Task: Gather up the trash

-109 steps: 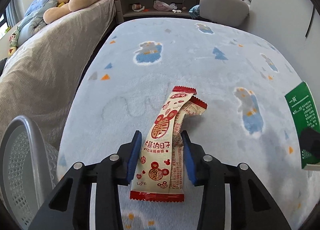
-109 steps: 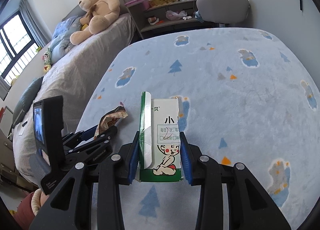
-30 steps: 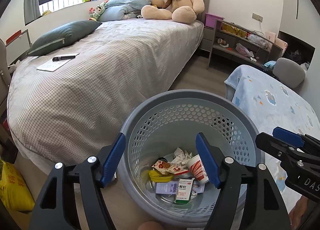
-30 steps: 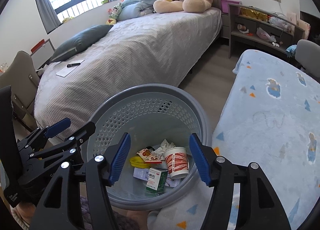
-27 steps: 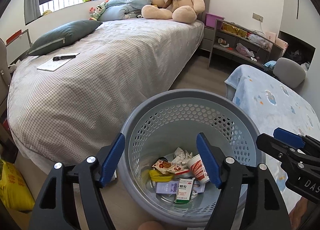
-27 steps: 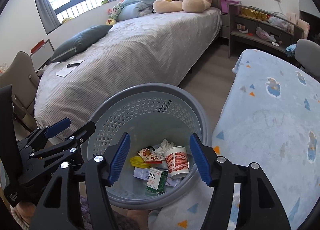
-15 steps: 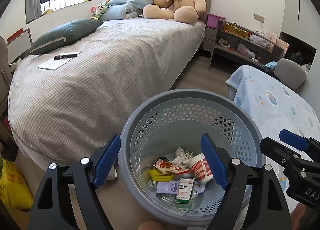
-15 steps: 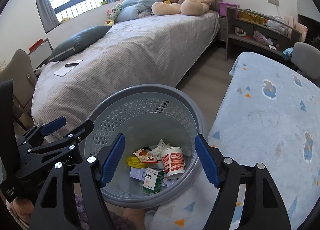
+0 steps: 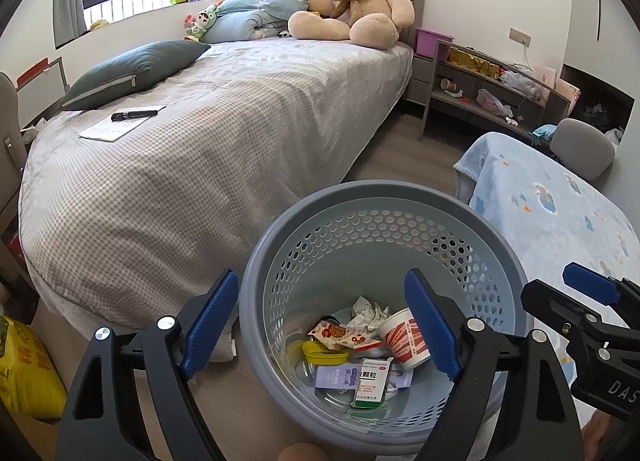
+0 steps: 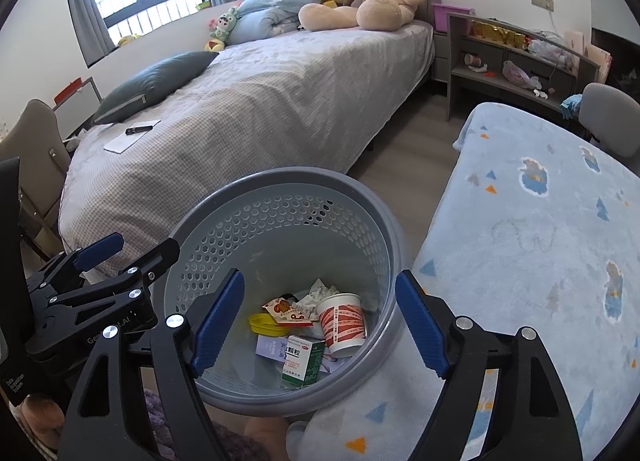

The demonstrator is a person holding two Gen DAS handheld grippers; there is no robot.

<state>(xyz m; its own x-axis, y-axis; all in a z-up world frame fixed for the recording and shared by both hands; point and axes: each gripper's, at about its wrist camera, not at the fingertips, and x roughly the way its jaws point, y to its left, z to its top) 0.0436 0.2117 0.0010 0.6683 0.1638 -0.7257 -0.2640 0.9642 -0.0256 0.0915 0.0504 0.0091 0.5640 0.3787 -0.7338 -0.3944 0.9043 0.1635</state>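
Note:
A grey perforated trash basket (image 9: 360,197) stands on the floor between the bed and the blue blanket; it also shows in the right wrist view (image 10: 384,213). Inside lie a green and white medicine box (image 9: 370,383) (image 10: 302,359), a red and white snack wrapper (image 9: 334,335) (image 10: 286,311), a paper cup (image 9: 404,337) (image 10: 344,323), crumpled paper and a yellow lid. My left gripper (image 9: 320,325) is open and empty above the basket. My right gripper (image 10: 316,321) is open and empty above it too.
A bed (image 9: 224,133) with a grey checked cover, a pillow, a teddy bear (image 9: 356,1) and a notepad with a pen lies to the left. A blue patterned blanket (image 10: 540,245) covers the surface on the right. Shelves and a grey chair stand behind it.
Both grippers held trash 3.6 s ago, the wrapper and the box; these now lie in the basket. Over the last second both jaws have opened wider and pulled back slightly.

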